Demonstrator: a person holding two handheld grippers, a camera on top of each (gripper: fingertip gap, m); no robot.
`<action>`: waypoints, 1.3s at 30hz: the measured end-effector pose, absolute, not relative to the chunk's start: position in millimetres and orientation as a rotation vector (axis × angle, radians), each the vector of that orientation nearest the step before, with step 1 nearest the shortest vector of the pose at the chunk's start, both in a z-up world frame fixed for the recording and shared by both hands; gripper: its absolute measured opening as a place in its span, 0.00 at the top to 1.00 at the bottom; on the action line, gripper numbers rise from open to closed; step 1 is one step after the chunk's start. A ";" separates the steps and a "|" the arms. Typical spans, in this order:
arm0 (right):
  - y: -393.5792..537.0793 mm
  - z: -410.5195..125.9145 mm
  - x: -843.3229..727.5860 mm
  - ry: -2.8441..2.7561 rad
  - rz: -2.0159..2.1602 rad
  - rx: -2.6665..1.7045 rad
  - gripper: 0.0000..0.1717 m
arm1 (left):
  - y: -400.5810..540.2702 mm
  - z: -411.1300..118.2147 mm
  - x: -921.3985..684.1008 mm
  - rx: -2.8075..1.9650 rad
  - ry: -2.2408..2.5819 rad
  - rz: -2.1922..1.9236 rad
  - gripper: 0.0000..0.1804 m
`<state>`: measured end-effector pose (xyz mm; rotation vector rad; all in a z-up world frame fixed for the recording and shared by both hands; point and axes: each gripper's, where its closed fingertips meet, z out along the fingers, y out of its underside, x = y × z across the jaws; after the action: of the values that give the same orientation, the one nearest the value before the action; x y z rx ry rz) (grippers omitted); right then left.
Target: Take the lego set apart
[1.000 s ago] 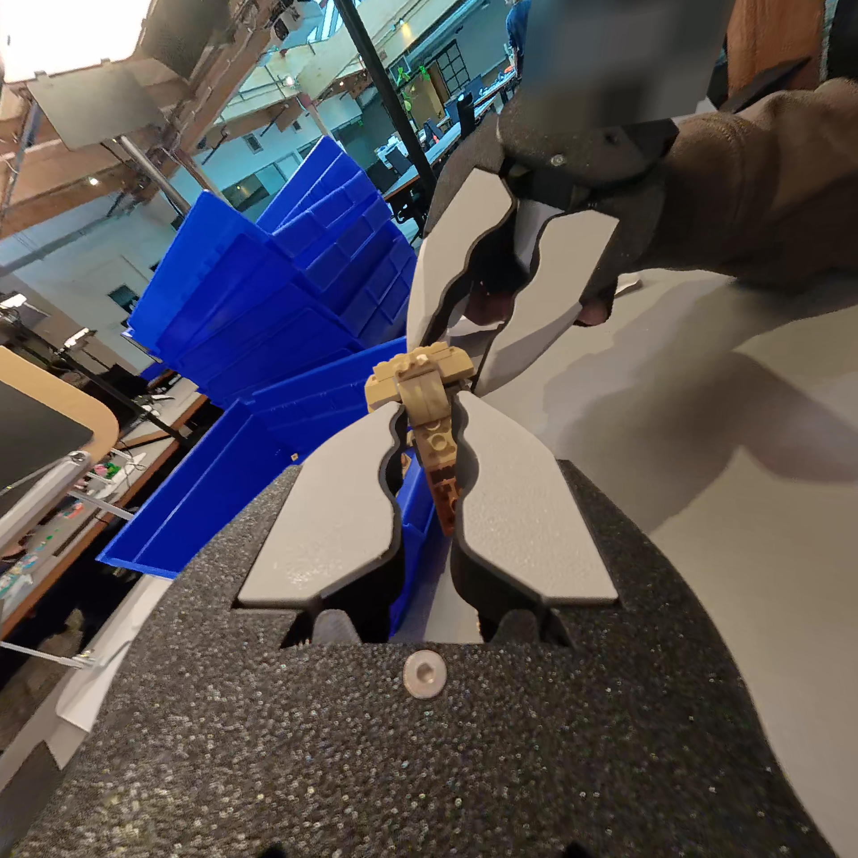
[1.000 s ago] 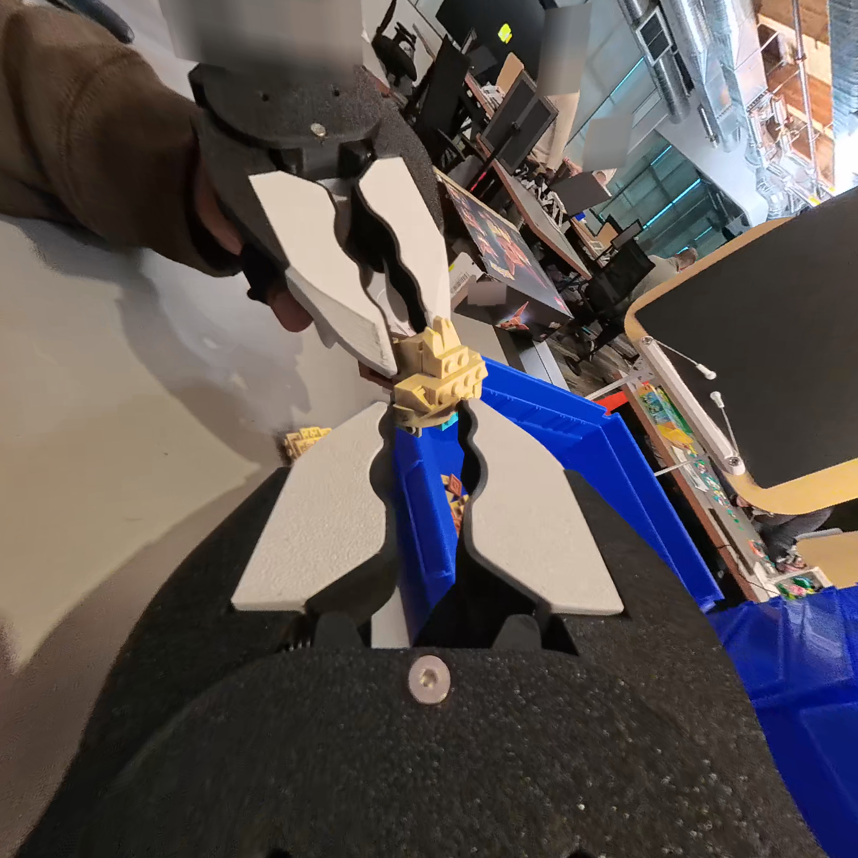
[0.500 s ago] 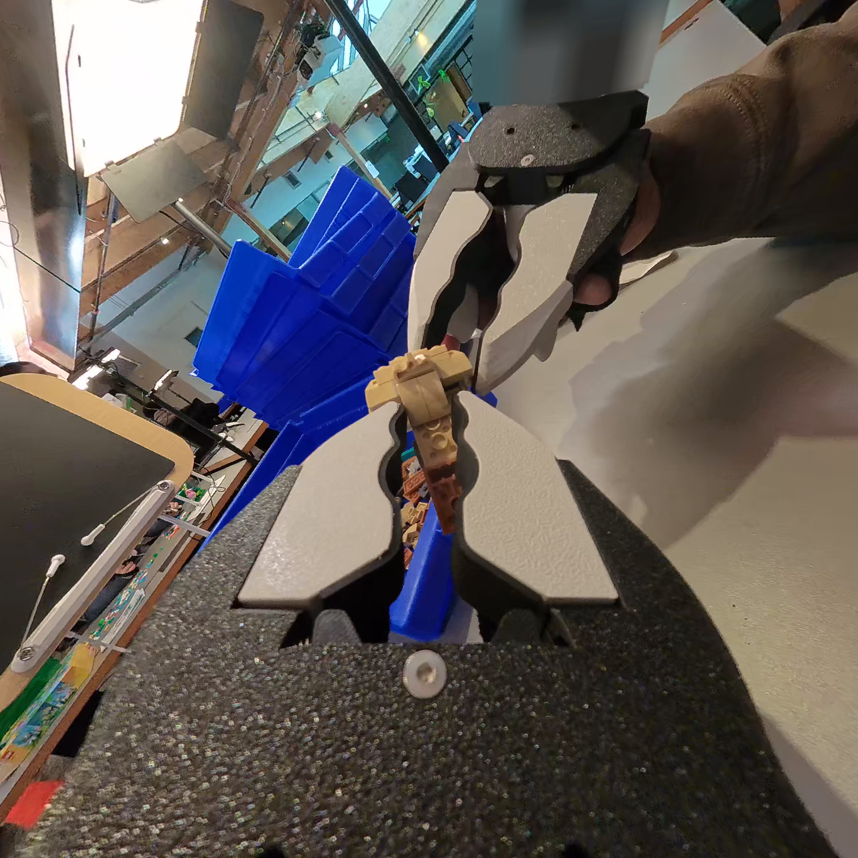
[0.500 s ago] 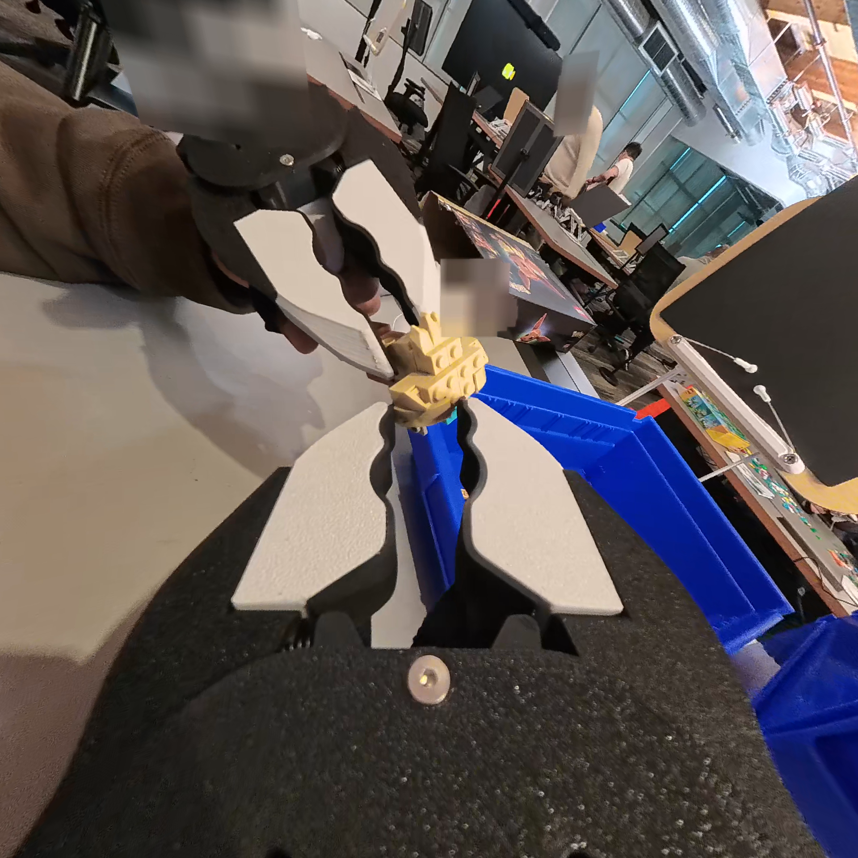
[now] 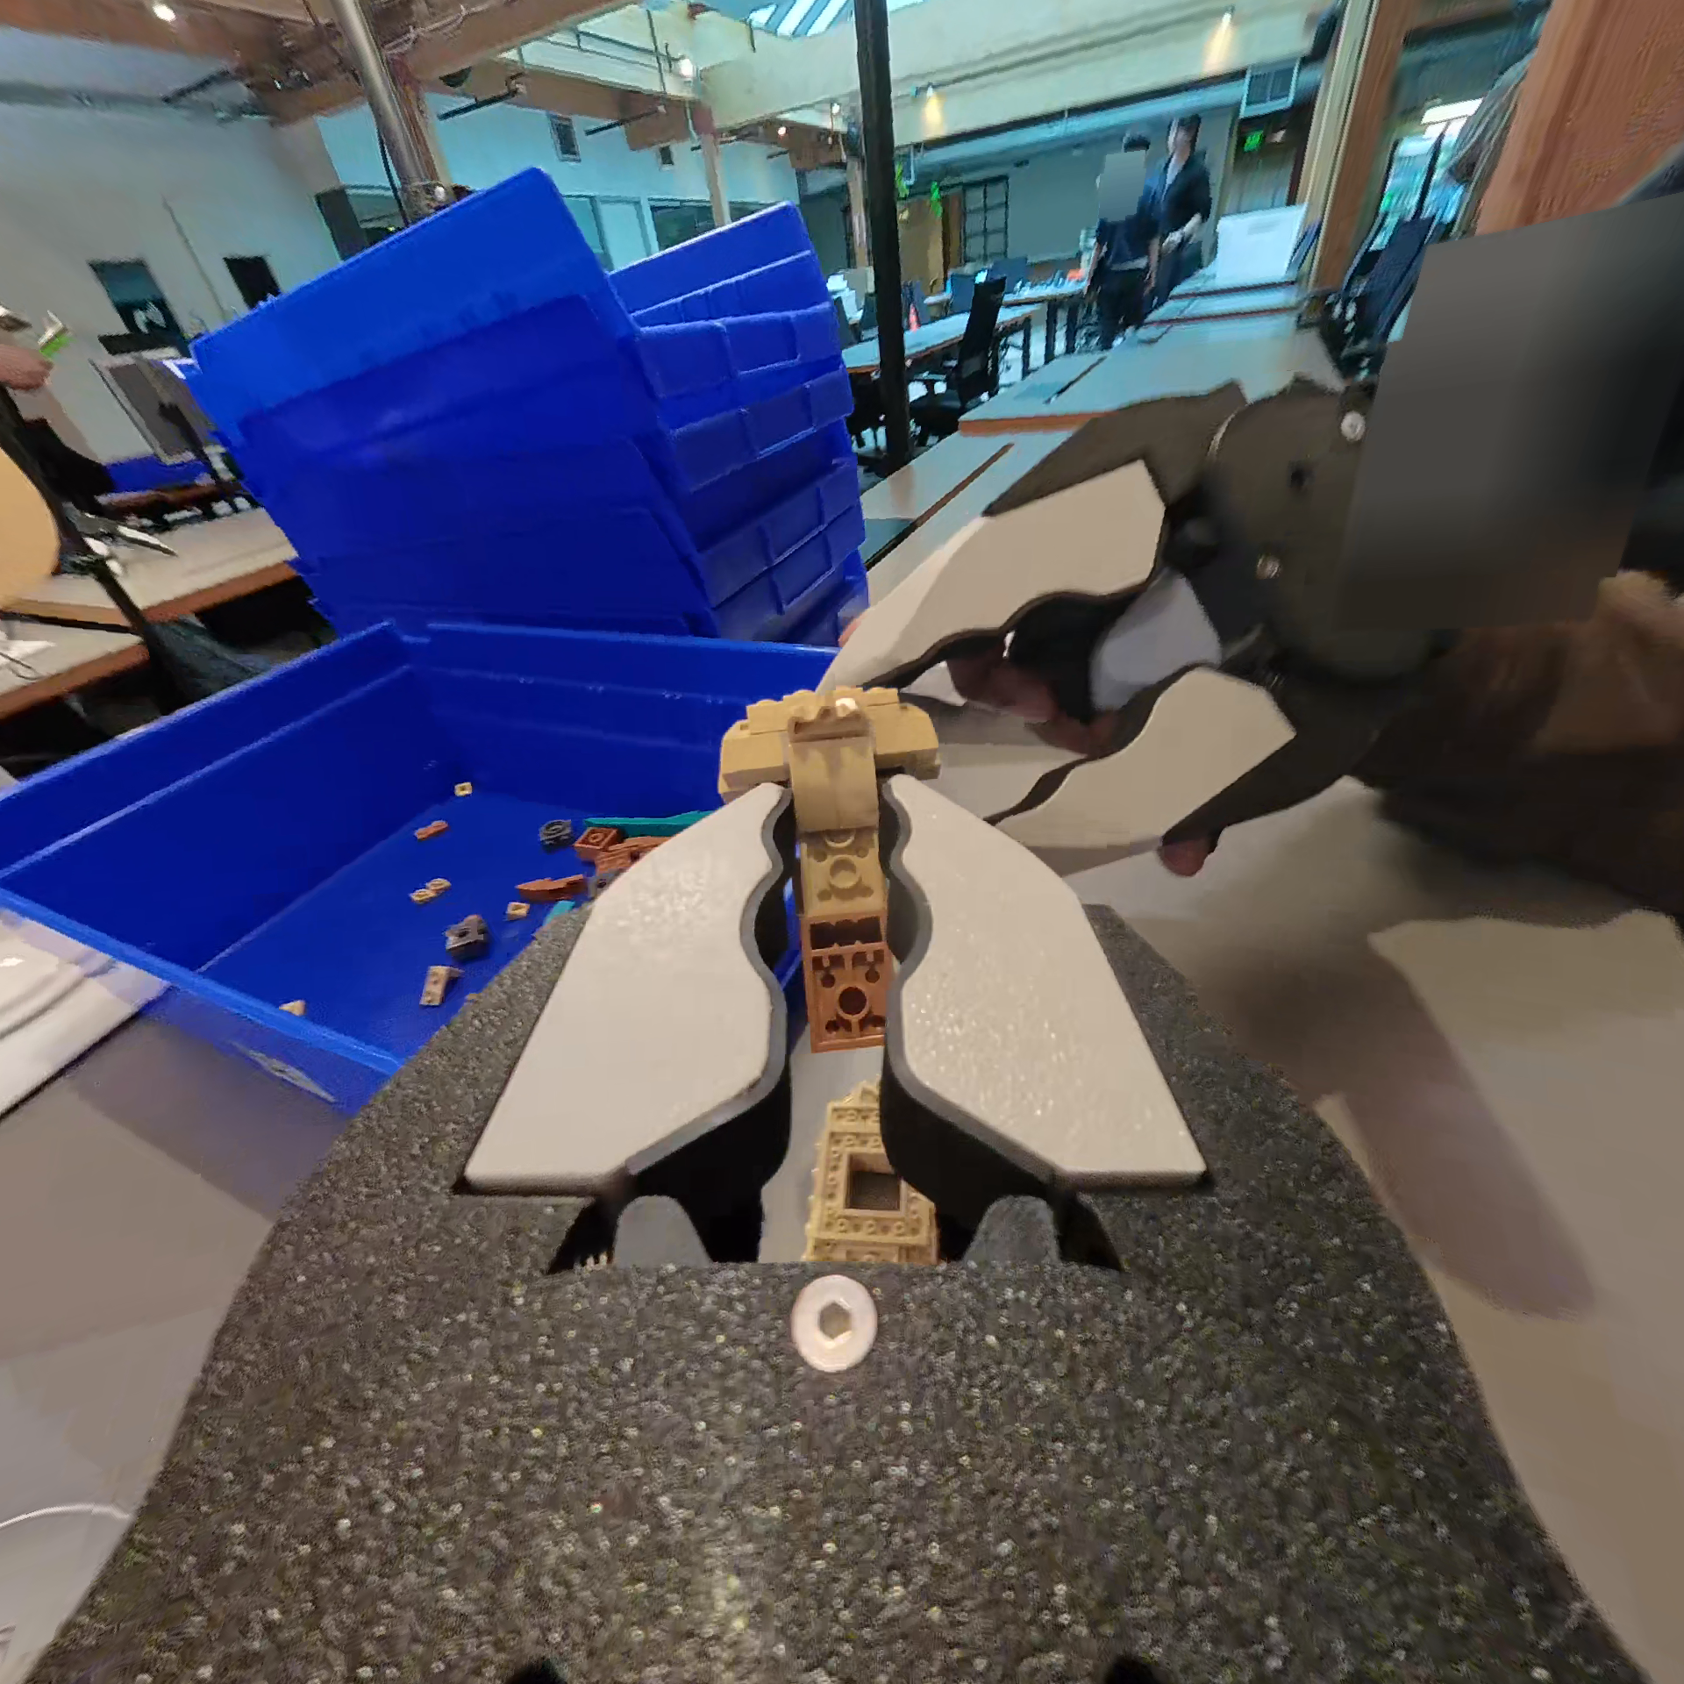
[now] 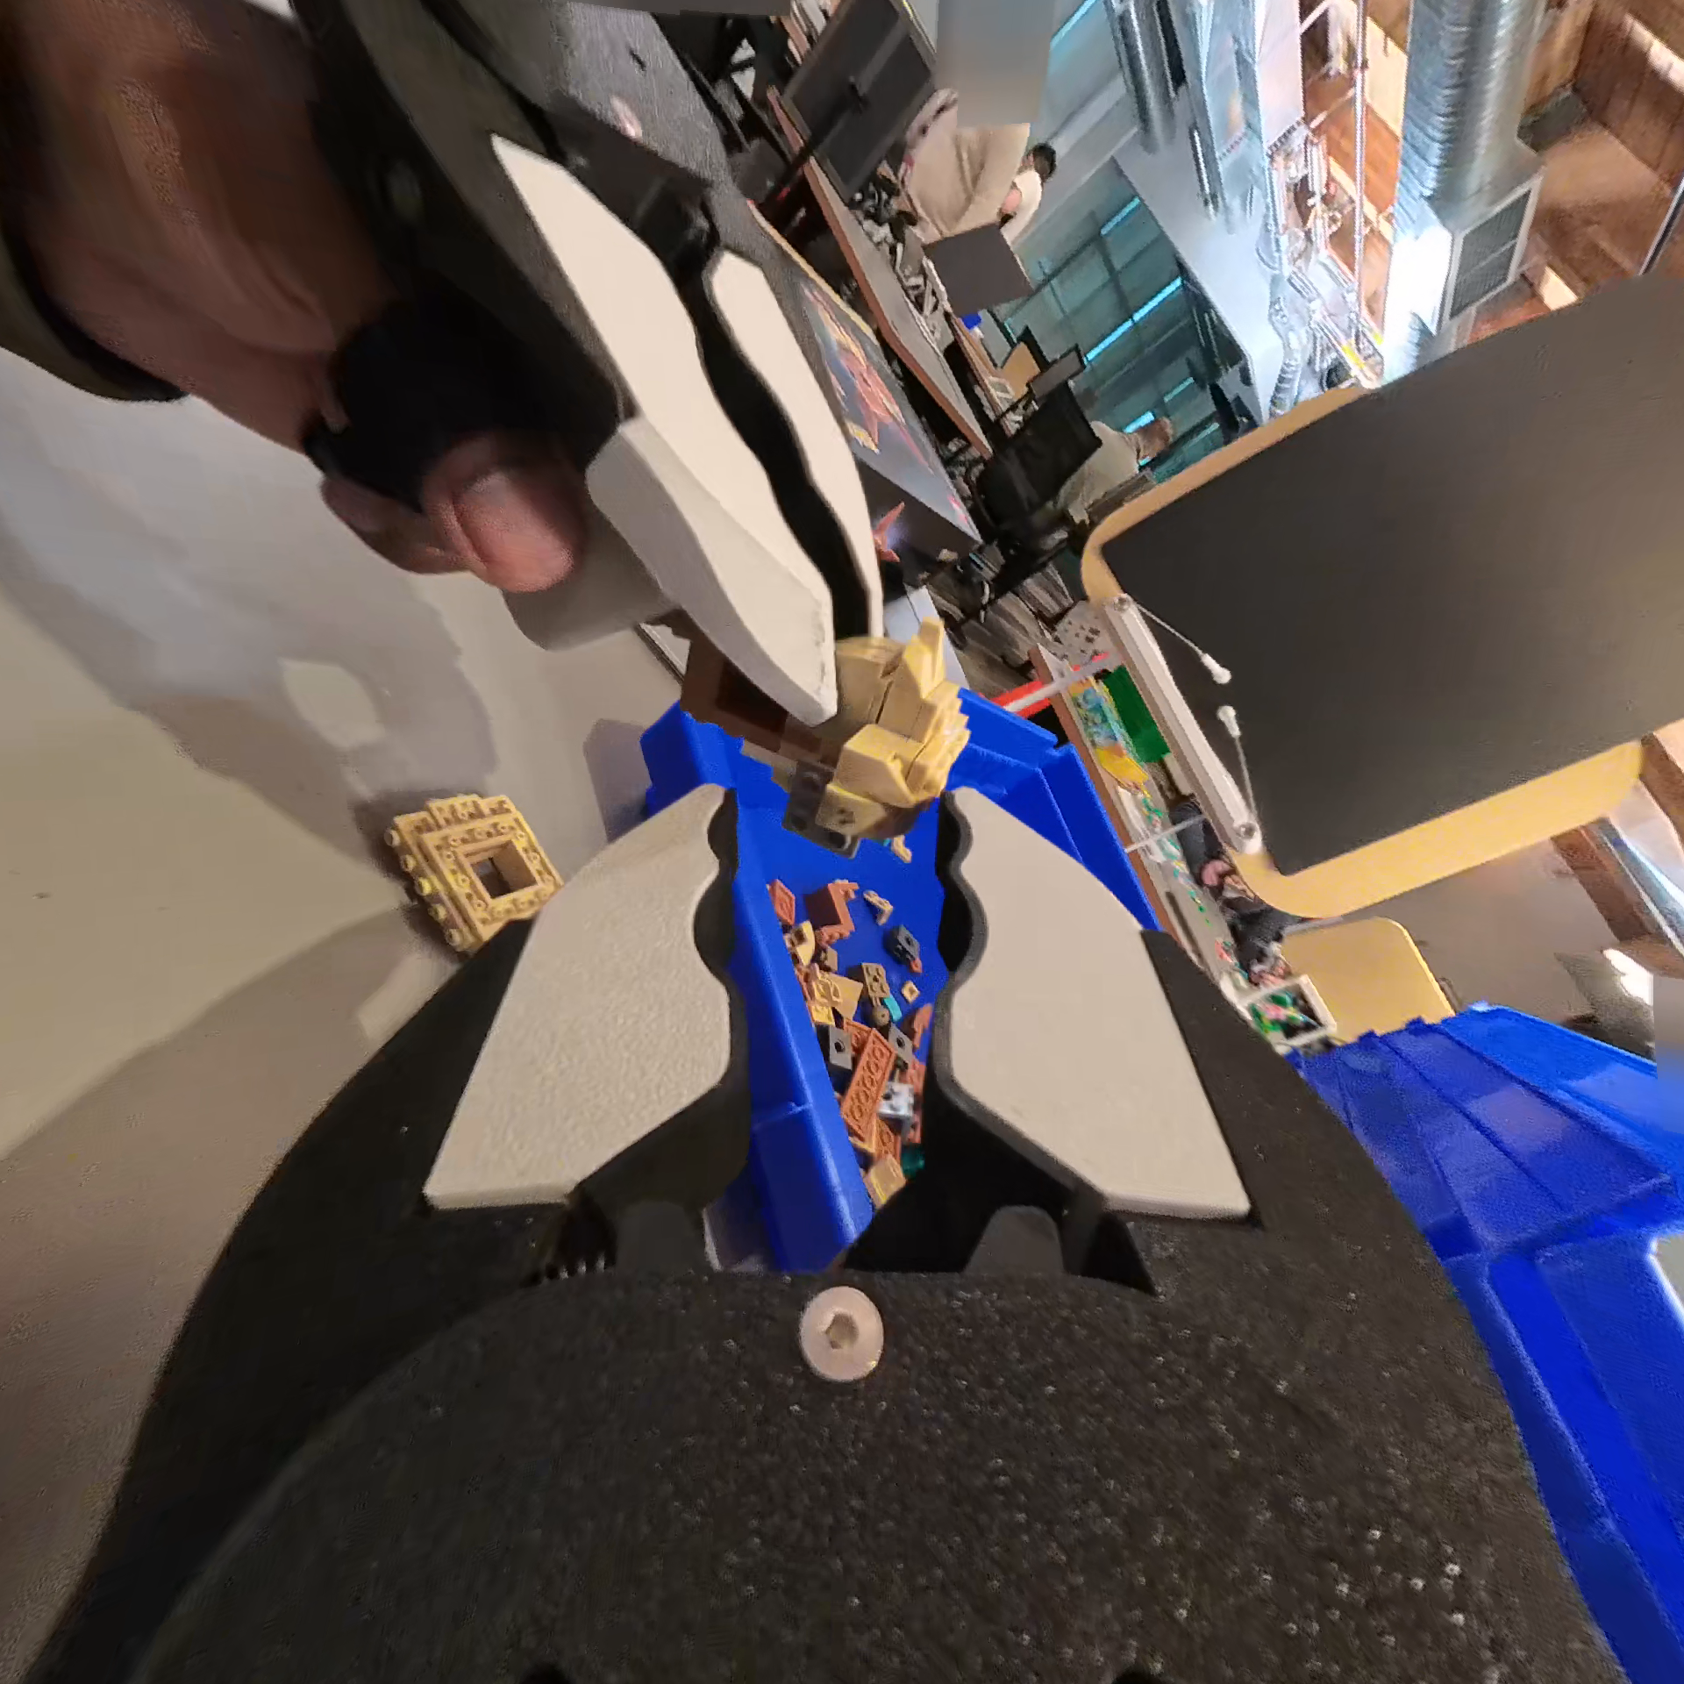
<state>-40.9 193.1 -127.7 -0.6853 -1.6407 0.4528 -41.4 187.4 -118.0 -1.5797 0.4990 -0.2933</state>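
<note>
**Right claw opening off the brick model**

We are seeing the right gripper (image 6: 834, 806) with its fingers now wide apart, where half a second ago they were closing on the tan head of the model (image 6: 898, 747). That head is now sitting just ahead of and between the fingertips, with blue showing on either side. The left gripper (image 5: 834, 802) is staying clamped on the model's neck, both pads pressing, and is carrying it alone. We are holding the model above the near edge of the bin (image 5: 228, 820) of loose bricks (image 6: 866, 1030). A tan frame (image 6: 474, 870) is lying on the table (image 5: 1367, 1048) beside the bin
</note>
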 end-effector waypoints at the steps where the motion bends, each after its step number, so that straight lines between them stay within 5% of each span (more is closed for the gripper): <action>1: 195.2 -128.8 -42.0 -1.634 0.428 -0.688 0.77 | 187.5 -117.7 -41.0 -1.581 0.484 -0.319 0.91; 22: 189.6 -124.2 -41.7 -1.580 0.393 -0.589 0.83 | 185.3 -126.0 -41.4 -1.663 0.409 -0.557 0.84; 31: 194.6 -125.1 -40.2 -1.603 0.382 -0.640 0.81 | 192.7 -133.1 -52.4 -1.657 0.657 0.189 0.91; 39: 196.1 -127.2 -44.8 -1.574 0.355 -0.690 0.83 | 197.6 -138.1 -55.1 -1.679 0.624 0.266 0.91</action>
<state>-44.8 196.1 -127.2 -0.6900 -1.5737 0.3549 -55.1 197.6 -138.1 -1.6788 0.6238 0.2663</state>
